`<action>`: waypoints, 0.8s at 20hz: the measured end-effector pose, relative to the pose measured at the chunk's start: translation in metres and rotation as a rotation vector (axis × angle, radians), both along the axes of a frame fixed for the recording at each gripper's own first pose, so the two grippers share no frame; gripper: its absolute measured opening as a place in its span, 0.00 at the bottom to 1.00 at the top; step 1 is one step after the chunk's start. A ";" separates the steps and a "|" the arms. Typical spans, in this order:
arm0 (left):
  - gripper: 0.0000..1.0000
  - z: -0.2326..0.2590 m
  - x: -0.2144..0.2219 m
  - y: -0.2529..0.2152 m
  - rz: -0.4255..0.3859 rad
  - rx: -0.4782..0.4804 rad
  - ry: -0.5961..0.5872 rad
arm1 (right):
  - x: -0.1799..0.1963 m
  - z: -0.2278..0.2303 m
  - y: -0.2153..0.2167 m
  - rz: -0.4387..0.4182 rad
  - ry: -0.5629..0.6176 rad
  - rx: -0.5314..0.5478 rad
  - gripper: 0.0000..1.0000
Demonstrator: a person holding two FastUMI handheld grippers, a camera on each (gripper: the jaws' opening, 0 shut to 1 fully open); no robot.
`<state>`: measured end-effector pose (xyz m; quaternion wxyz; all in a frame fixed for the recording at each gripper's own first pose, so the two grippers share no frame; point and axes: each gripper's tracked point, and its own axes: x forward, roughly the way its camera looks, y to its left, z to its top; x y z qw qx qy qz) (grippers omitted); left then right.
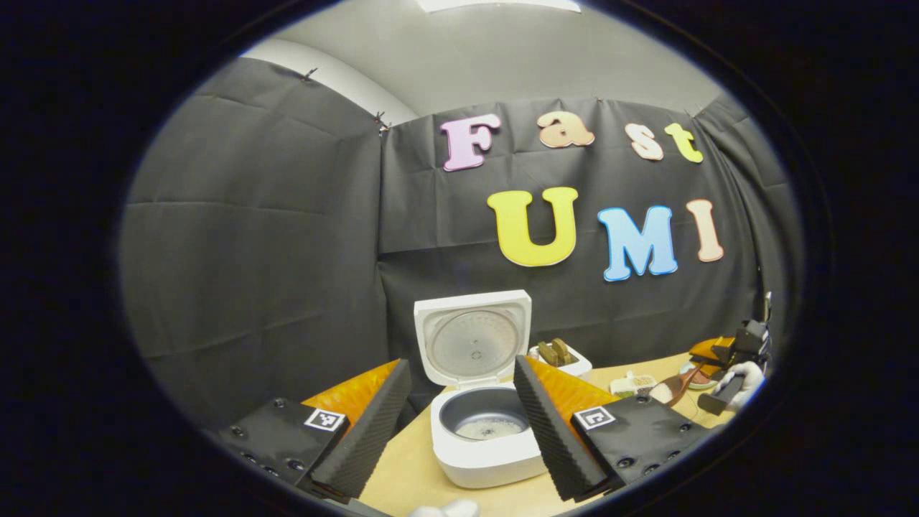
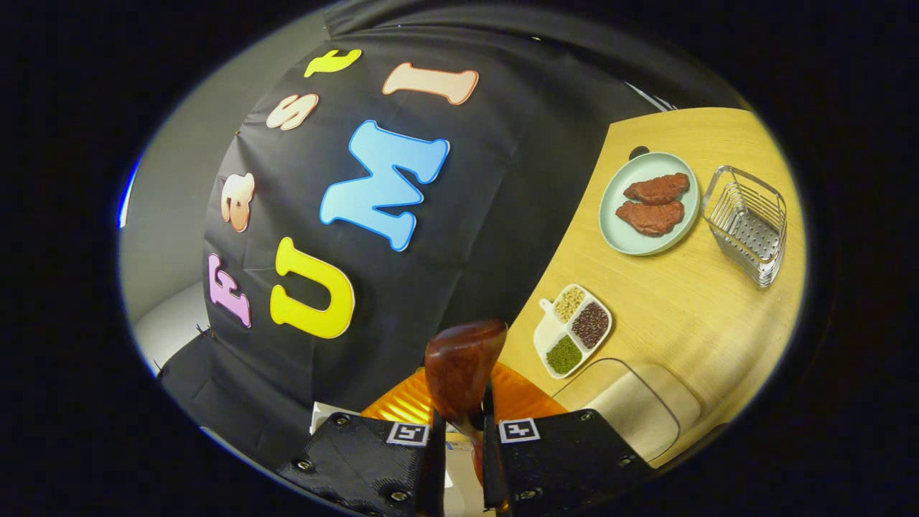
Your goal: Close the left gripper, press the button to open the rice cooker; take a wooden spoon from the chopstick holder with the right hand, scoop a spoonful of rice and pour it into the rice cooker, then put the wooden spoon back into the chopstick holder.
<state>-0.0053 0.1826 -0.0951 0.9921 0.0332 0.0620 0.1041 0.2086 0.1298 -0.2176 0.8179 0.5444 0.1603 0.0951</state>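
Tan tabletop [image 2: 668,301]; right gripper [image 2: 459,424] clamps glossy reddish-brown wooden spoon [image 2: 459,366]; left gripper [image 1: 459,424] wide apart, empty; rice cooker [image 1: 481,402] lid up.

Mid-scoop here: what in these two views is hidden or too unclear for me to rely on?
- Brown wooden spoon, right gripper view: handle hidden between the right claw fingers; bowl faces away, so any rice on it is unseen.
- White rice cooker with raised lid, left gripper view: pot contents too small to tell; the left claw finger covers its right side.
- Clear lidded container, right gripper view: cut off by the edge.
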 end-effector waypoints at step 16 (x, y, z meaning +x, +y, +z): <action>0.99 0.000 -0.014 0.037 0.071 -0.009 -0.021 | 0.005 0.065 0.240 0.243 -0.020 0.046 0.21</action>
